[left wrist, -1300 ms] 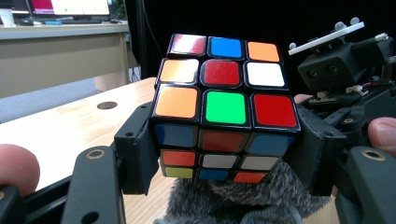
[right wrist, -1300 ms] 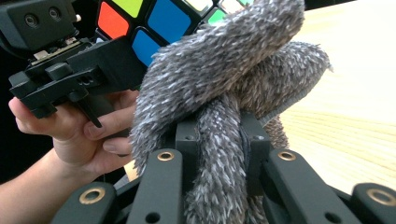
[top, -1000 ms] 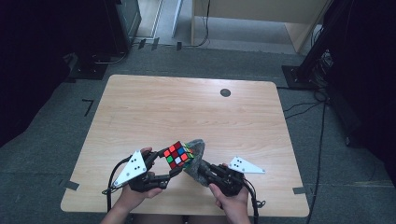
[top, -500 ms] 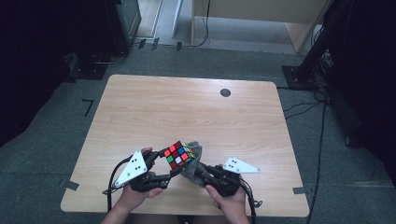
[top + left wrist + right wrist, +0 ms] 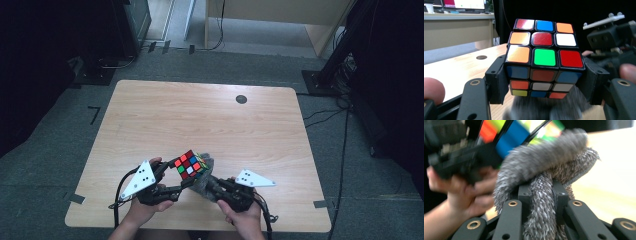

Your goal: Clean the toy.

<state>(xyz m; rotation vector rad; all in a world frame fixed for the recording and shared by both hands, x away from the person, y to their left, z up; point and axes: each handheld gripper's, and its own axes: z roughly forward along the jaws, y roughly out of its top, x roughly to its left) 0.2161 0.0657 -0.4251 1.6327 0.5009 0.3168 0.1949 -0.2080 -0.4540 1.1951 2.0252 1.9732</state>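
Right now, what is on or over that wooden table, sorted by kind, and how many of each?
Puzzle cube: 1
Grey fuzzy cloth: 1
Hand-held gripper: 2, the left hand-held gripper and the right hand-held gripper
Round black disc in the tabletop: 1
Total: 5

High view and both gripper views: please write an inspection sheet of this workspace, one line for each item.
Surface: wooden table, with a dark round hole near the far edge.
Job's things: cube and grey cloth, cloth against the cube's underside.
Clutter: nothing seen.
Grippers: left gripper shut on the cube; right gripper shut on the cloth.
Cables: black cable loops from the left gripper.
Surroundings: grey floor, black stand, tape at the table's corner.
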